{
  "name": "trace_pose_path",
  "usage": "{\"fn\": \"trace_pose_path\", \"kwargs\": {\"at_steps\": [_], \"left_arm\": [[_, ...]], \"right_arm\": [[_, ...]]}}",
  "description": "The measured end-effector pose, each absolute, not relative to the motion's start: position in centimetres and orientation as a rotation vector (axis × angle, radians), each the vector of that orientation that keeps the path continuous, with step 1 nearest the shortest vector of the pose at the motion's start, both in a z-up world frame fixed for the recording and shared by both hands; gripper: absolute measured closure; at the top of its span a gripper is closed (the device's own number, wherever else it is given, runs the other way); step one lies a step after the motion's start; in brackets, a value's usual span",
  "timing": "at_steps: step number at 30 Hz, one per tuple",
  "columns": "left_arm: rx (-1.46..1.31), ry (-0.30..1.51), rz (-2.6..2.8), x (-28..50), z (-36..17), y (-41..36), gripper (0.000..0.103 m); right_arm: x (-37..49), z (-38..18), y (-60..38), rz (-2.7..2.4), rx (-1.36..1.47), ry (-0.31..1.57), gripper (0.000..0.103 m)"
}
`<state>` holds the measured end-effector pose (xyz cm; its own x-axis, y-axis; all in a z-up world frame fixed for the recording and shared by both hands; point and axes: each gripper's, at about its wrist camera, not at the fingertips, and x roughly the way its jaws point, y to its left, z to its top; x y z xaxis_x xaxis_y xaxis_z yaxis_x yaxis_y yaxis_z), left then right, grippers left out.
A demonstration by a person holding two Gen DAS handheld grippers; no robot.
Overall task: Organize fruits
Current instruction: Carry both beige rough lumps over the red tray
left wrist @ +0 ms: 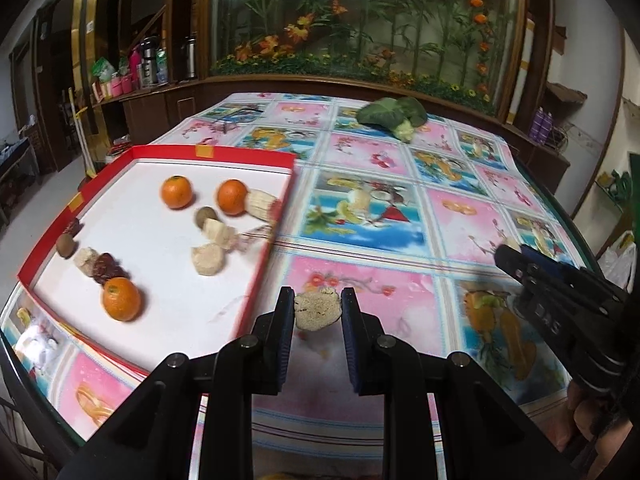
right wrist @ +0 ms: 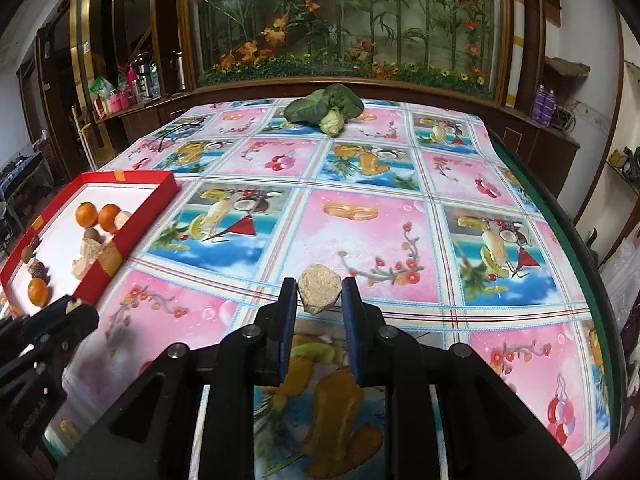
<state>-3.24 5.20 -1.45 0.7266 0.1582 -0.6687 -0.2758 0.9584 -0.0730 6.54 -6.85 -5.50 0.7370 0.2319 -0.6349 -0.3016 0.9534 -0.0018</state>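
Note:
My left gripper [left wrist: 318,310] is shut on a pale, grainy chunk of fruit [left wrist: 317,311], held above the table just right of the red tray's [left wrist: 276,220] near corner. My right gripper [right wrist: 319,294] is shut on a similar pale chunk [right wrist: 319,287] above the middle of the table. The tray, white inside, holds three oranges [left wrist: 121,299], several pale chunks [left wrist: 206,260], brown round fruits [left wrist: 65,245] and dark red pieces [left wrist: 105,268]. The right gripper shows at the right edge of the left wrist view [left wrist: 516,258]. The left gripper shows at the lower left of the right wrist view [right wrist: 76,305].
The table [right wrist: 360,240] wears a pink and blue fruit-print cloth. A leafy green vegetable [right wrist: 326,110] lies at its far edge. A dark wooden cabinet with a glass flower display [right wrist: 340,20] stands behind. The table's green rim [right wrist: 580,248] curves along the right.

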Motion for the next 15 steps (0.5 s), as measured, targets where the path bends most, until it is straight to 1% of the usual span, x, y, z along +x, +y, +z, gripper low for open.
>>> {"fn": "trace_pose_path", "kwargs": {"at_steps": [7, 15], "left_arm": [[-0.209, 0.725, 0.303, -3.7, -1.2, 9.0, 0.081], [-0.223, 0.719, 0.383, -4.0, -0.7, 13.2, 0.081]], "right_arm": [[5.5, -4.0, -4.1, 0.360, -0.143, 0.666, 0.079], [5.0, -2.6, 1.5, 0.482, -0.214, 0.645, 0.079]]}}
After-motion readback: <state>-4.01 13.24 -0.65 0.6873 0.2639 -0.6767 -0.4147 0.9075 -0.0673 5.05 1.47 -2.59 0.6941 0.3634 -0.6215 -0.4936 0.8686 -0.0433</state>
